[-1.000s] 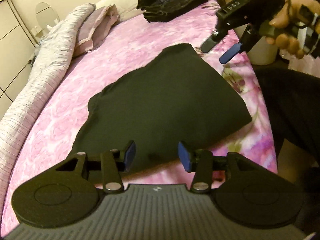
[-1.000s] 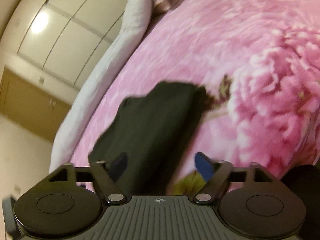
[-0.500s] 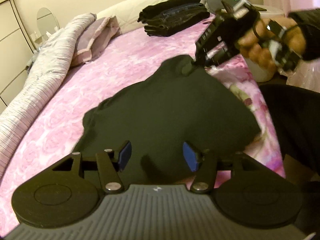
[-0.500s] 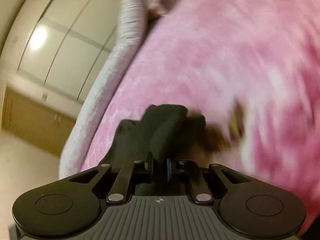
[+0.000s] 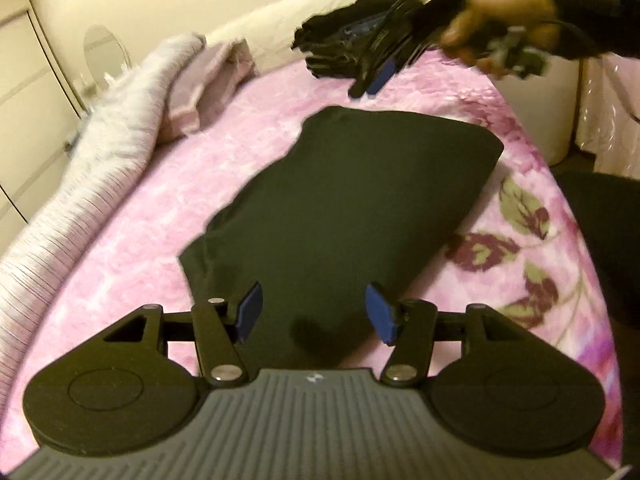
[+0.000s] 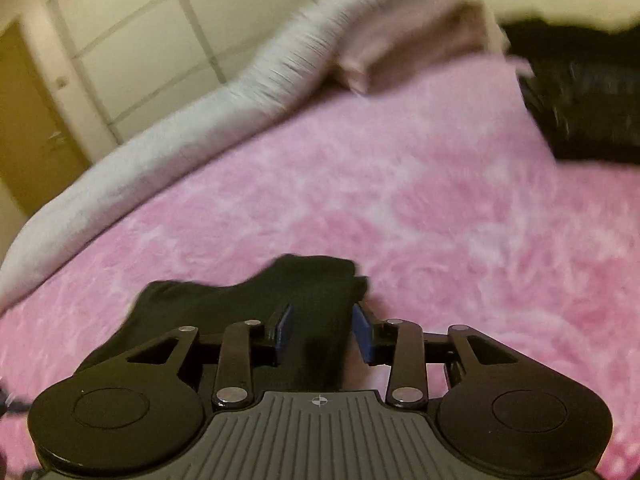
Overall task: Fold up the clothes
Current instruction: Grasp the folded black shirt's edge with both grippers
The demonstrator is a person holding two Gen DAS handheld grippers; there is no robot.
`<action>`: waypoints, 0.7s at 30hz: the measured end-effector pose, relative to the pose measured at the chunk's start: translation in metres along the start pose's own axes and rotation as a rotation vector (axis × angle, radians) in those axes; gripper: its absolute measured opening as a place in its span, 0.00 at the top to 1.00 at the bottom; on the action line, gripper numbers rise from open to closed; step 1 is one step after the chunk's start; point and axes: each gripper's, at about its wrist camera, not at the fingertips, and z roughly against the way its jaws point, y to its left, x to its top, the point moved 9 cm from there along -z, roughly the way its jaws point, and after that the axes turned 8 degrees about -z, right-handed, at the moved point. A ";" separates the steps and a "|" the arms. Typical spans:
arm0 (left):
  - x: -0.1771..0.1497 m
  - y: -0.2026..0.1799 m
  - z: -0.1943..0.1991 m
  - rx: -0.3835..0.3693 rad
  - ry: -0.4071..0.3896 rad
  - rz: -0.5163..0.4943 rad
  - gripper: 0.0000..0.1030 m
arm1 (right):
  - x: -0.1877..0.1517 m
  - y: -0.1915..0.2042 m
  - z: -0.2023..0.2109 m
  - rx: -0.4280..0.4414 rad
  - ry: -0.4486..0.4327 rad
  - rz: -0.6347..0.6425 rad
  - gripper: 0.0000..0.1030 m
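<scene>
Two views split the scene between them. From the left wrist, the black garment [image 5: 352, 208] lies folded flat on the pink floral bedspread [image 5: 152, 208], its whole outline visible, with the left gripper [image 5: 312, 314] poised over its near edge, jaws spread and nothing pinched between them. That view alone shows the person's hand [image 5: 504, 34] carrying the right gripper [image 5: 372, 80] above the bed just beyond the garment's far edge, in front of a stack of dark folded clothes [image 5: 344, 52].

The right wrist view shows only one end of the black garment [image 6: 256, 304], lying behind its own blue pads [image 6: 362, 332]; the jaws are opening and the cloth sits below them, not pinched. Only here do a white wardrobe [image 6: 160, 40] and a wooden door [image 6: 28, 128] appear at far left, behind the grey quilt [image 6: 192, 128] bunched along the bed's far side.
</scene>
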 end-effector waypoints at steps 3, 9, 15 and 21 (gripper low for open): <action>-0.012 0.012 -0.017 -0.027 0.054 0.129 0.48 | -0.035 0.041 0.027 0.150 -0.009 0.102 0.64; -0.042 0.027 -0.020 -0.058 0.065 0.348 0.49 | -0.132 0.089 0.025 0.210 0.127 0.451 0.64; -0.046 0.025 -0.010 -0.044 0.056 0.362 0.49 | -0.139 0.048 0.033 0.119 0.172 0.408 0.62; -0.030 0.032 0.007 0.000 0.045 0.350 0.54 | -0.118 0.049 0.060 0.079 0.100 0.421 0.62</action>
